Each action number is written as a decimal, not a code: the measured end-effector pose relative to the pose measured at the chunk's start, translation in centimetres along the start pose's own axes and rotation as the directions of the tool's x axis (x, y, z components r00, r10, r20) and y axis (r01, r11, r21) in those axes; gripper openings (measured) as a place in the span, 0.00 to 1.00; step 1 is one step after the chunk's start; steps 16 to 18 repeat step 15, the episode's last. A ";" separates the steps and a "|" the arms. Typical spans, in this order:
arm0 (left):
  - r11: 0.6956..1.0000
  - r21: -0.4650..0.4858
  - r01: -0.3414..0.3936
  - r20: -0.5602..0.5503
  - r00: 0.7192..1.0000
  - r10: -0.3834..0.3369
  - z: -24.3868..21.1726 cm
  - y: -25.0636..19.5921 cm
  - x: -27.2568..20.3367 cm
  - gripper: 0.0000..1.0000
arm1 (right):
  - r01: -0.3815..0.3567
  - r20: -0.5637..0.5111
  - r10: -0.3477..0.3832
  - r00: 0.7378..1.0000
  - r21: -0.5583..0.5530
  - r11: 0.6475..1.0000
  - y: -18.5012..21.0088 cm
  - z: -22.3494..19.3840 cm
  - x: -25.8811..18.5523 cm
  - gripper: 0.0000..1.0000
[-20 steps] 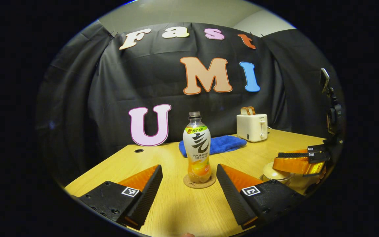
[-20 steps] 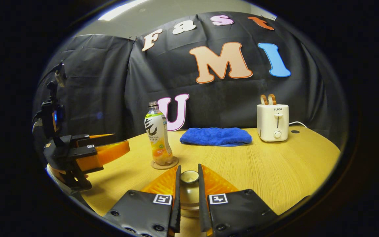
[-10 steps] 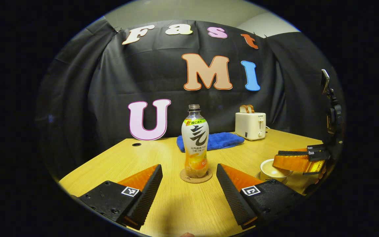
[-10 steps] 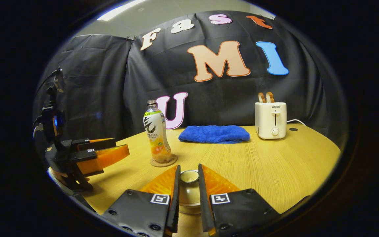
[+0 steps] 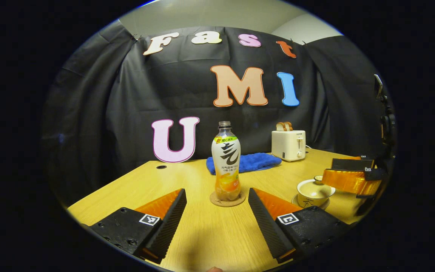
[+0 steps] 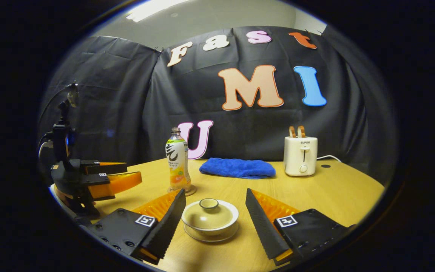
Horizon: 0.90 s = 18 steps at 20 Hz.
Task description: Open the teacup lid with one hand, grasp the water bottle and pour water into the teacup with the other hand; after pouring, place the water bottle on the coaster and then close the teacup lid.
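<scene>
The water bottle (image 5: 226, 162) is stood upright on the coaster (image 5: 227, 199) at 12 o'clock of the left gripper (image 5: 217, 221), whose jaws are spread; the lid (image 6: 209, 214) is seated on the teacup (image 6: 210, 223). The right gripper (image 6: 214, 223) is held with jaws released either side of it.

Right gripper (image 6: 214, 221) jaws spread wide, clear of lidded teacup (image 6: 210, 218) on saucer between them. Water bottle (image 6: 178, 163) upright on coaster (image 6: 191, 191) behind. Left gripper (image 6: 121, 175) at left above table (image 6: 338, 189). Blue towel (image 6: 237, 167), toaster (image 6: 300, 150) at back
</scene>
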<state>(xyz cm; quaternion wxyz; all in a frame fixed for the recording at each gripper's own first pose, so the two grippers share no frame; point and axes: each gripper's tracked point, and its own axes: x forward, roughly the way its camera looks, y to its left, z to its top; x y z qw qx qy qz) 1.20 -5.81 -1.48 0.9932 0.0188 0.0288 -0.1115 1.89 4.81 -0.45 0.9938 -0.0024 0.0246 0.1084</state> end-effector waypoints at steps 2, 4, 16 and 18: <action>1.000 -0.003 -0.006 -0.001 1.000 0.006 -0.3 0.1 -0.3 0.96 | 0.020 0.012 -0.020 1.000 -0.008 1.000 -0.9 0.1 -0.8 0.99; 1.000 -0.005 -0.009 -0.009 1.000 0.009 -0.8 0.1 -0.6 0.96 | 0.036 0.019 -0.035 0.999 -0.002 0.999 -1.6 0.1 -1.6 0.99; 0.999 0.004 -0.032 0.034 0.999 0.031 0.0 0.1 -0.9 0.96 | 0.064 0.014 -0.064 0.998 0.008 0.998 -2.3 -0.9 -2.5 0.99; 0.999 0.004 -0.032 0.034 0.999 0.031 0.0 0.1 -0.9 0.96 | 0.064 0.014 -0.064 0.998 0.008 0.998 -2.3 -0.9 -2.5 0.99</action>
